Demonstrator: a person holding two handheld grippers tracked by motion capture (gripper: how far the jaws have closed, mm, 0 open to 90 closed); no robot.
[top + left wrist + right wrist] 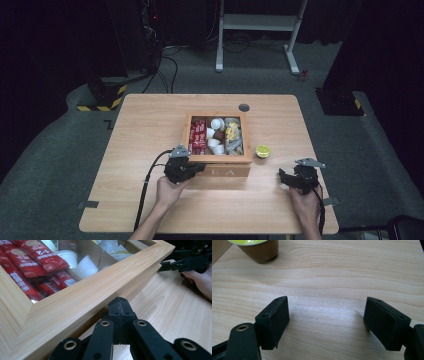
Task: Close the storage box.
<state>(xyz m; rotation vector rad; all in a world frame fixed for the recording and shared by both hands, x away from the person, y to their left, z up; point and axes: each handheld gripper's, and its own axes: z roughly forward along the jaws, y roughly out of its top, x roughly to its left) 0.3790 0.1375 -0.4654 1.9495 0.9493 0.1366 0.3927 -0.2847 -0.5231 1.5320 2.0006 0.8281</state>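
From the high view, a light wooden table (150,125) stands on grey carpet and carries an open wooden box (218,159) with the letters E A on its near front wall. Inside the box, red sachets (198,136) fill the left compartment, small white cups (215,135) sit in the middle one, and yellowish wrapped packets (233,135) lie in the right one. A small capsule with a lime-green lid (263,150) stands on the table just beside the box's right wall. A dark round grommet (244,107) is set in the table behind the box. The left gripper (196,170), held in the person's left hand (169,191), sits against the box's near left corner. The right gripper (286,178), in the right hand (304,201), rests well apart from the box, near the table's front right, below the capsule.

In the left gripper view, the black jaws are pressed together with no gap, their tips right under the overhanging wooden rim of the box (100,290); whether they touch it I cannot tell. Red sachets (30,262) and white cups (75,261) lie beyond the rim. The other gripper (166,265) and its hand show far right.

In the right gripper view, the jaws stand wide apart with only bare table (337,277) between them. The brown-bodied capsule (259,248) sits at the top left.
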